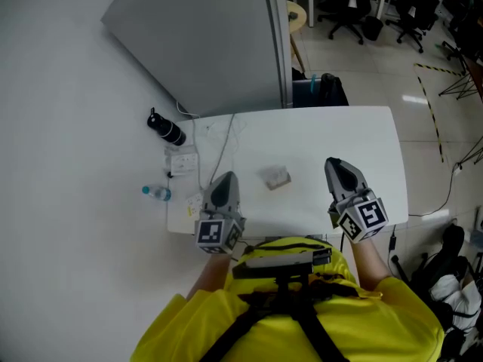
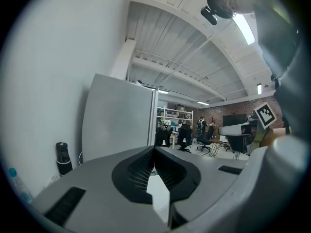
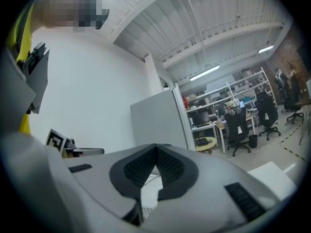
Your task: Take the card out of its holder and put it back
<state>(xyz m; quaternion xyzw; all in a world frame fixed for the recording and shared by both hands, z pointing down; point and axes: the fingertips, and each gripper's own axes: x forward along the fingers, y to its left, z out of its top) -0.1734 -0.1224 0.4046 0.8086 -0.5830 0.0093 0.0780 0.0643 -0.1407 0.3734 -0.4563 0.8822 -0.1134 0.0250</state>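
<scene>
A small clear card holder with a card in it lies near the middle of the white table. My left gripper hovers at the table's near left, to the left of the holder and apart from it, its jaws shut on nothing. My right gripper is at the near right, to the right of the holder, also shut and empty. In the left gripper view the left gripper points up and out over the table; the right gripper does likewise in its own view. Neither gripper view shows the holder.
A black bottle lies at the table's far left corner beside a white power strip with cables. A small water bottle lies off the left edge. A grey partition stands behind; office chairs beyond.
</scene>
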